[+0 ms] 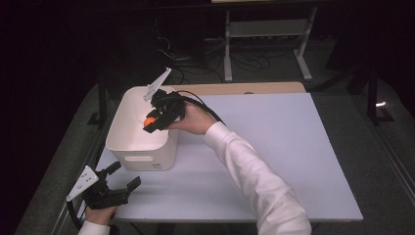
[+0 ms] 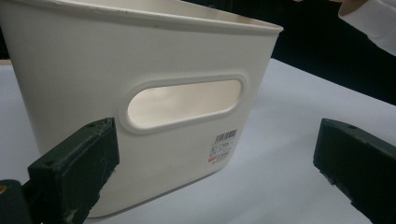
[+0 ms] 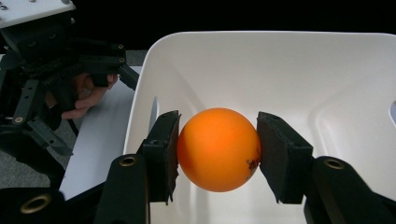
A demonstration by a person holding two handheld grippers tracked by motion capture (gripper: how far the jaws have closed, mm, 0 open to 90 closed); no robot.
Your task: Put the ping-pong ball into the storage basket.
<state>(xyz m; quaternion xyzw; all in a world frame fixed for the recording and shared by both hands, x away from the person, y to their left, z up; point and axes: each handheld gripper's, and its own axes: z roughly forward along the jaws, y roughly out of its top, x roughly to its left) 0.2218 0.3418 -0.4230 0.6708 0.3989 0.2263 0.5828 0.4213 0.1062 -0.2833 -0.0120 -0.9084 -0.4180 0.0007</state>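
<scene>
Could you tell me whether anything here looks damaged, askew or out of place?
Little stands out. The orange has a small dark blemish near the right hand-held gripper's pad, which clamps it above the white bin. The bin stands upright on the table, empty inside.

Both handheld grippers, left gripper (image 1: 124,176) and right gripper (image 1: 152,122), are matte black with chunky scuffed pads, brass-coloured pivot screws, grey triangular top plates, black cables. White long sleeve (image 1: 254,171).

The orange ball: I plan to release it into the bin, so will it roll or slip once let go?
The orange ball looks round and smooth, so it would likely roll across the white bin floor once freed. The right gripper pinches it only at two sides; it may slip easily. The bin's walls should contain it.
</scene>
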